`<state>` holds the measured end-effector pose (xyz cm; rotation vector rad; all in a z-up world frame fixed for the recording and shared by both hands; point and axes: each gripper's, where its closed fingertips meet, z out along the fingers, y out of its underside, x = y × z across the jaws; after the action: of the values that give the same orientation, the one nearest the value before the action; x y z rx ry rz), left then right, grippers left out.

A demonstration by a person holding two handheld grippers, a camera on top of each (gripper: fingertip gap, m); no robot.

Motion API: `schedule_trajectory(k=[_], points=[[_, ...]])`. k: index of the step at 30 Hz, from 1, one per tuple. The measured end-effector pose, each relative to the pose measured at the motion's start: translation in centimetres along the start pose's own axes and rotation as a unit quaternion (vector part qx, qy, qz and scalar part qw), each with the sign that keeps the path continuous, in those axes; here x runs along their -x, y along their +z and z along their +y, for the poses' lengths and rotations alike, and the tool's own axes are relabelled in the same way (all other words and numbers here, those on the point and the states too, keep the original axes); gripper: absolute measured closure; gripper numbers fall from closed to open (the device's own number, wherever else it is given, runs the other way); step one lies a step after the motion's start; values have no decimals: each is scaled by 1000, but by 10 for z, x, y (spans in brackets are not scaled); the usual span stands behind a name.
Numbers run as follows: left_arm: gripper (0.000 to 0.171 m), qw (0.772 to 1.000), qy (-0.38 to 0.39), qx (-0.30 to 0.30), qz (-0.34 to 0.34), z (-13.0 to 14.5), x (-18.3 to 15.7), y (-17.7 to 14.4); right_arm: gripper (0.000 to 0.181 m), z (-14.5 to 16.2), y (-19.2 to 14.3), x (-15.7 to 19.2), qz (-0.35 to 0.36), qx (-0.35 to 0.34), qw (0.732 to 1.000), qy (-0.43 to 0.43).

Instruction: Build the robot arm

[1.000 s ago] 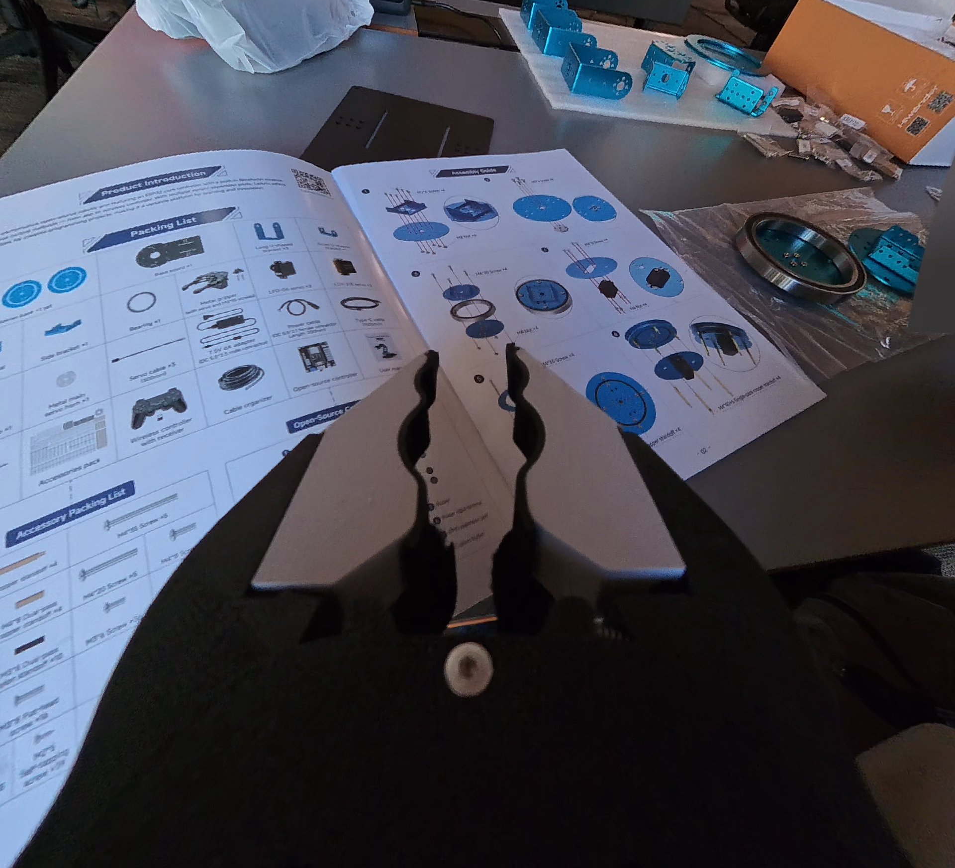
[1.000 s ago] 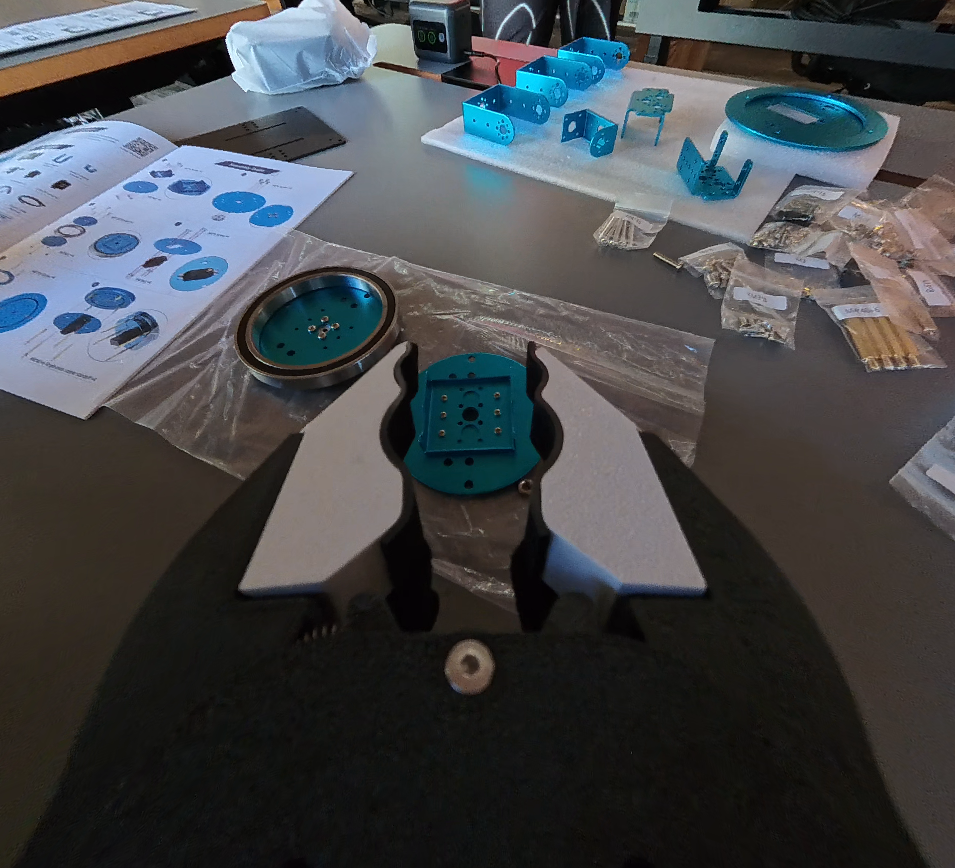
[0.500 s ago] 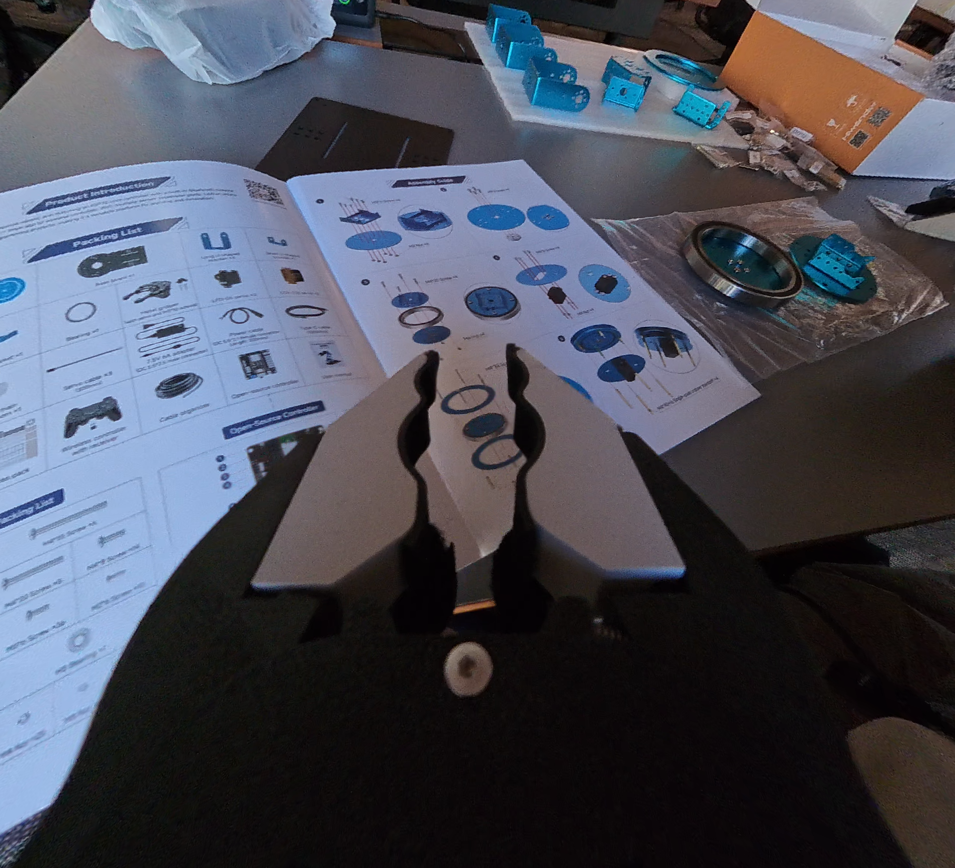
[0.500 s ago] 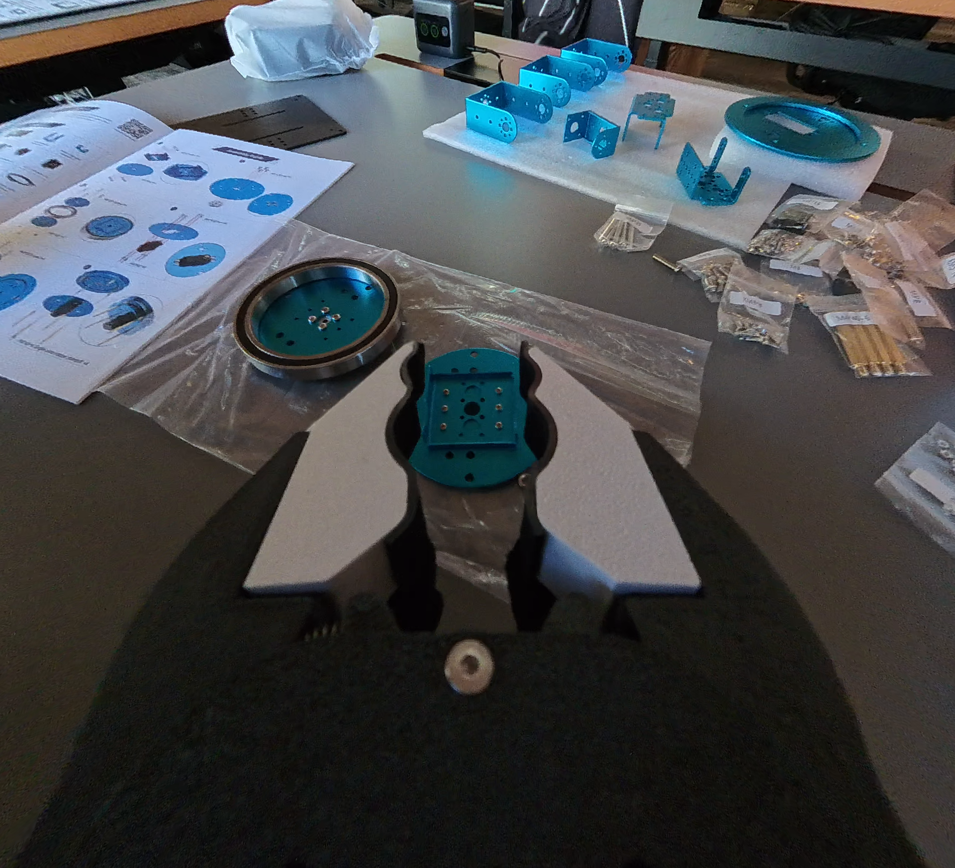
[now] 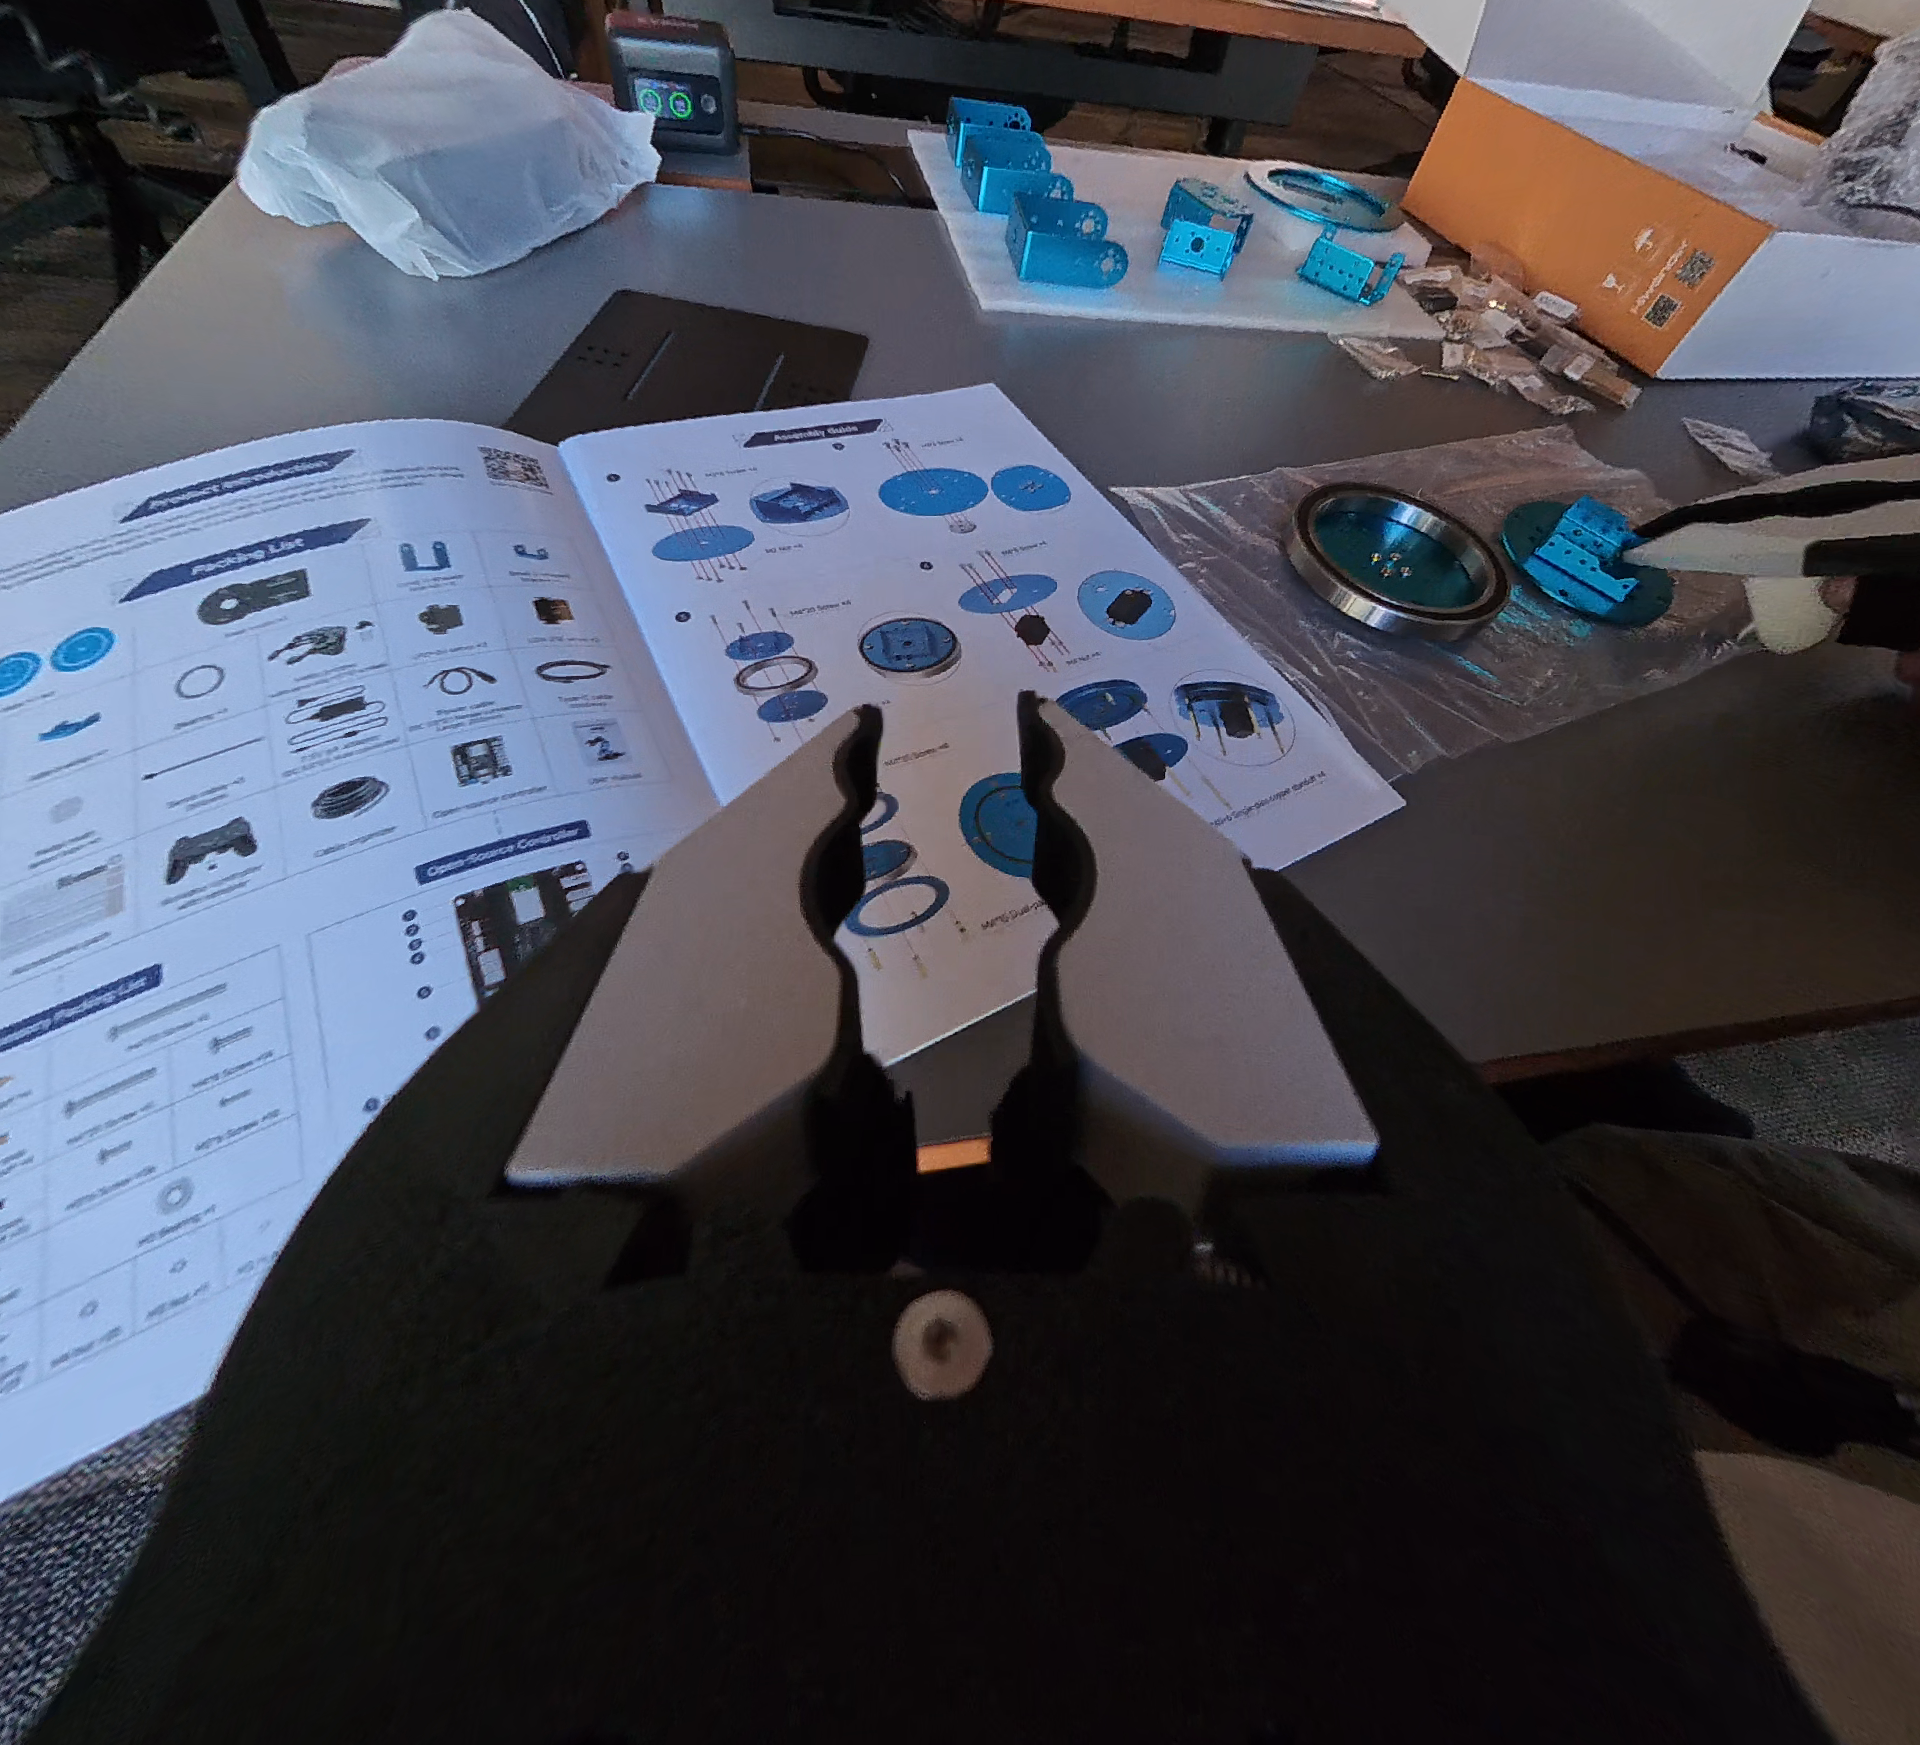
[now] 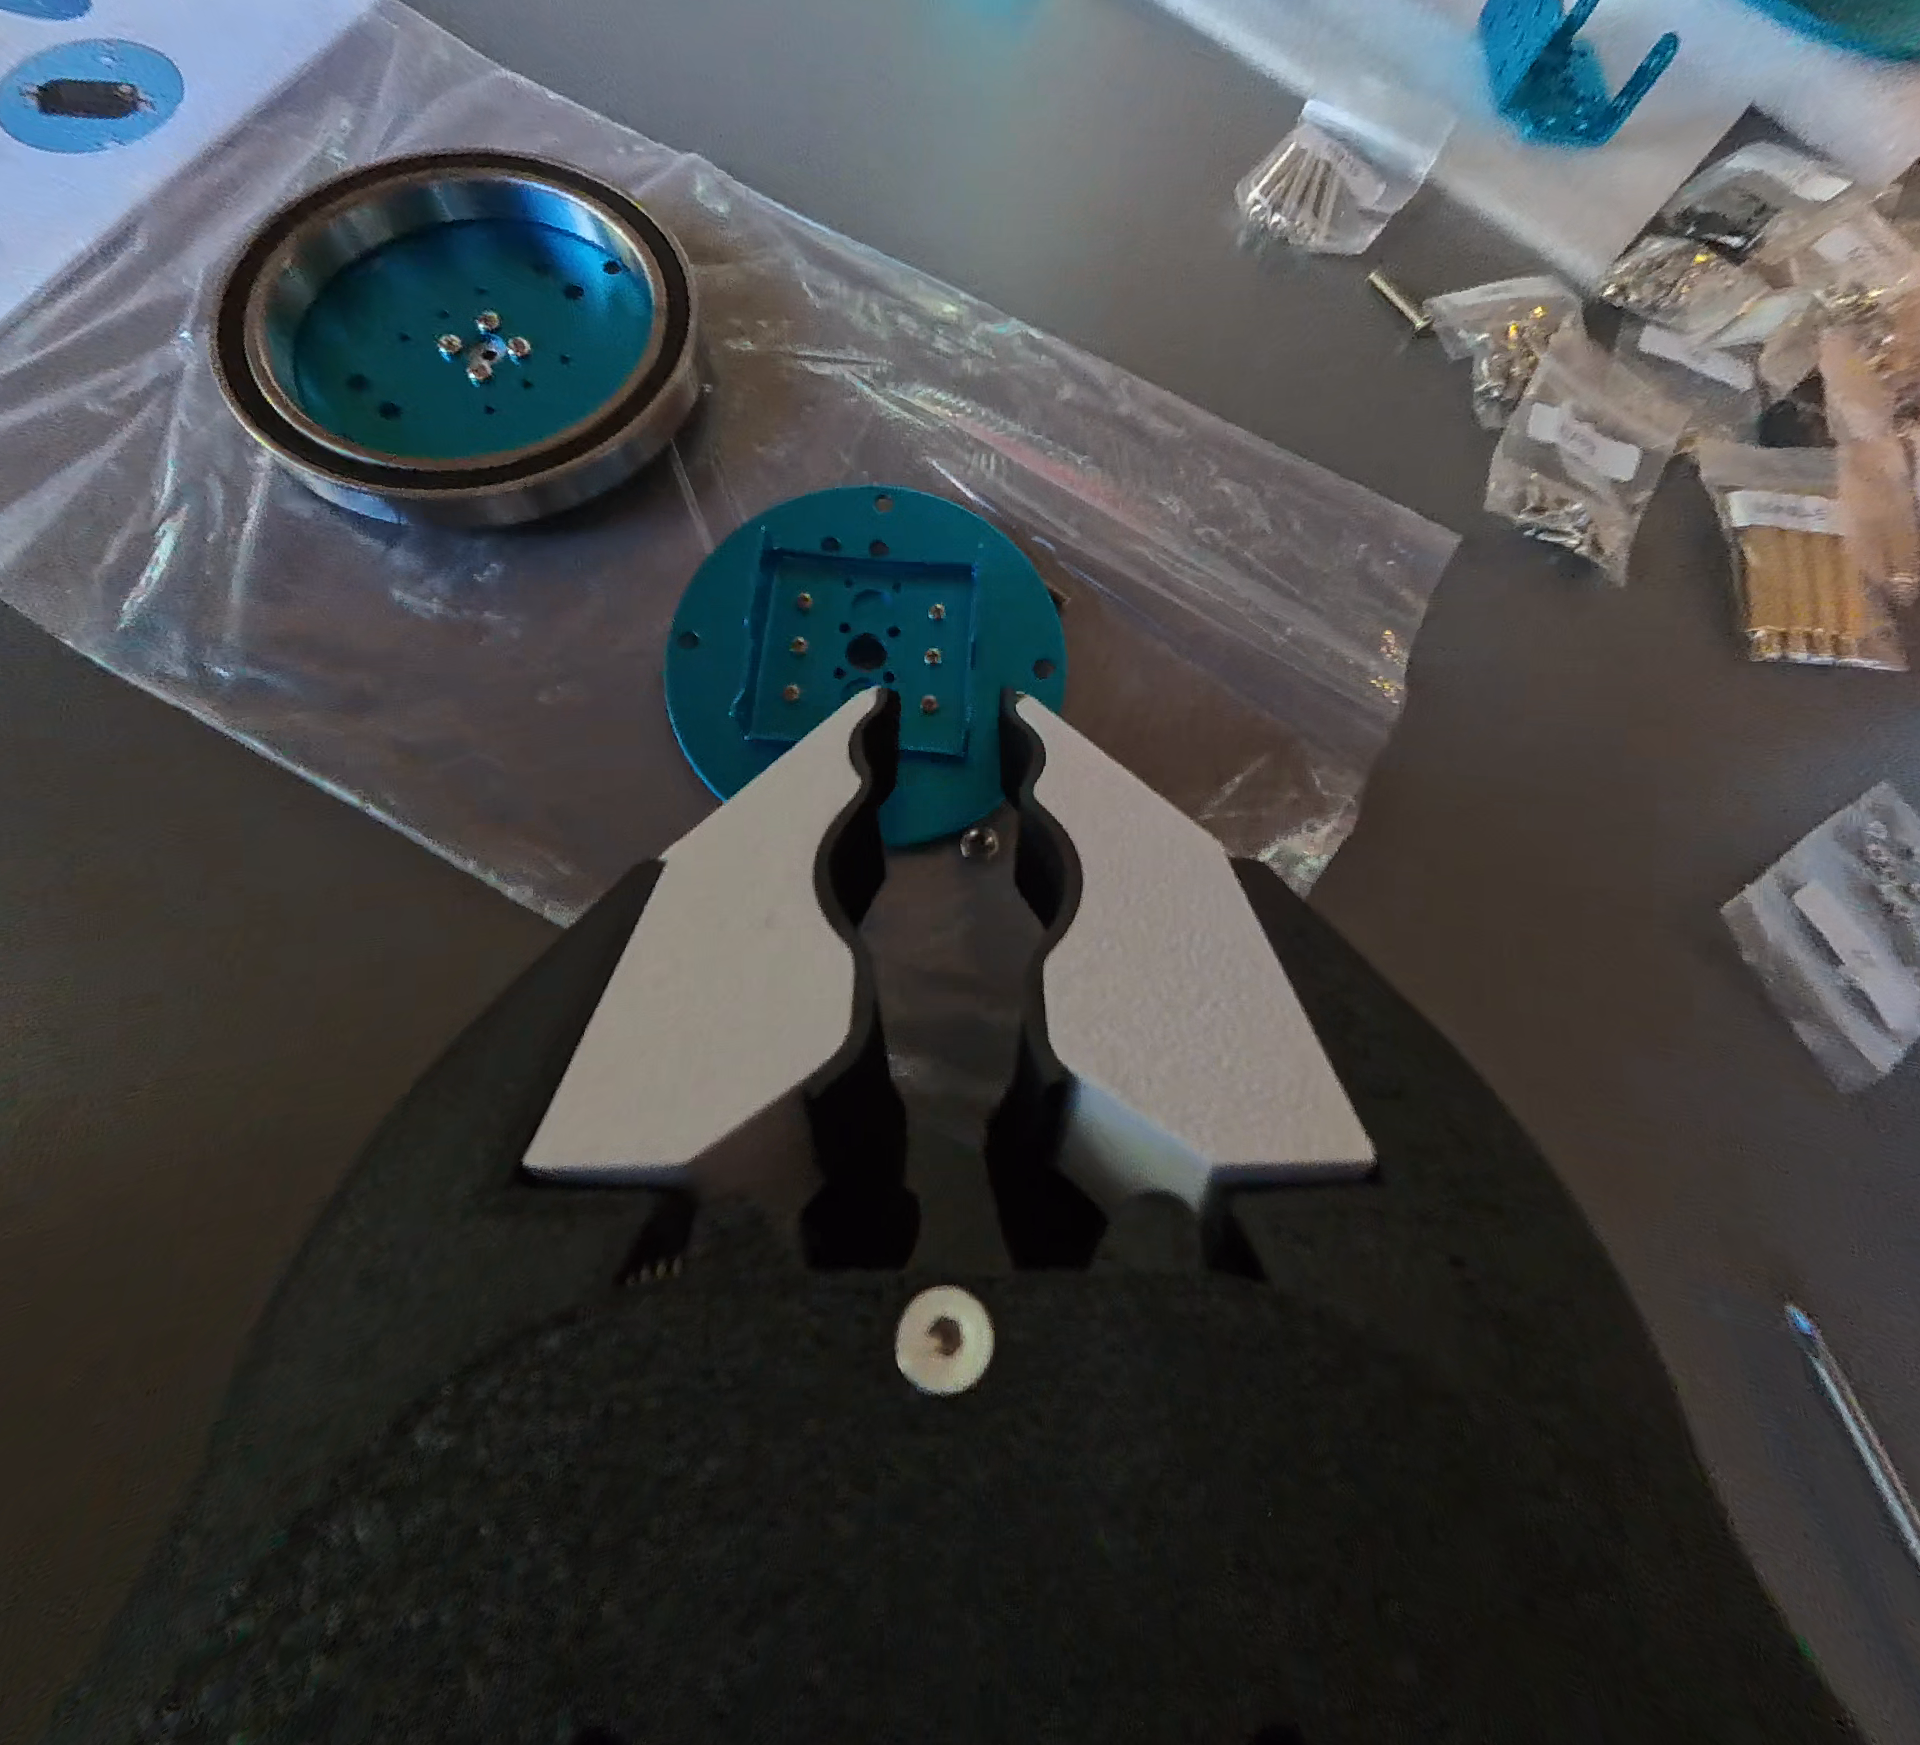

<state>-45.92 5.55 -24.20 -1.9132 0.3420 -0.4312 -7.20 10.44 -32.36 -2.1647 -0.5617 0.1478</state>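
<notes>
The right gripper (image 6: 943, 708) is held low over the near edge of a blue round plate (image 6: 862, 656) on a plastic bag (image 6: 1143, 573), jaws slightly parted and empty, while the left gripper (image 5: 943, 727), likewise parted and empty, is held above an open booklet (image 5: 468, 708) on the tabletop (image 5: 1558, 864).

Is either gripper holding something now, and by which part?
Nothing is held. The left gripper is open above the booklet; the right gripper is open over the blue disc.
</notes>
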Motion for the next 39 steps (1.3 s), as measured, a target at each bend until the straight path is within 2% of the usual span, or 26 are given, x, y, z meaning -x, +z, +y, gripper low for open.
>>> schedule_trajectory(k=[7,12,16,20,23,26,28,30,32,35,37,39], points=[[145,1000,-13,-1,-15,5,8,-15,181,-1,4,-2,-2,9,1000,28],[145,1000,-24,7,-9,12,15,-17,181,-19,-13,-11,85,-29,996,-24],[145,999,-29,19,18,21,4,-7,181,-38,-25,-4,111,-70,991,-8],[144,998,-7,22,64,27,-31,14,181,-60,-21,37,70,-103,992,37],[140,995,5,17,94,26,-61,29,181,-80,-12,89,-14,-126,990,64],[139,992,-19,1,127,19,-84,35,181,-96,-3,139,-74,-140,986,57],[139,989,-45,-13,142,13,-89,36,181,-101,5,168,-94,-142,984,41],[139,989,-68,-17,129,12,-82,40,181,-106,9,190,-109,-149,982,30],[139,988,-98,-13,118,14,-70,44,181,-112,10,207,-121,-164,979,23],[139,977,-154,-7,149,17,-65,45,181,-119,9,216,-132,-178,975,20],[141,961,-192,-17,197,13,-72,44,181,-124,6,217,-144,-188,971,30],[141,934,-246,-24,259,8,-83,41,181,-129,2,217,-151,-201,967,34]])
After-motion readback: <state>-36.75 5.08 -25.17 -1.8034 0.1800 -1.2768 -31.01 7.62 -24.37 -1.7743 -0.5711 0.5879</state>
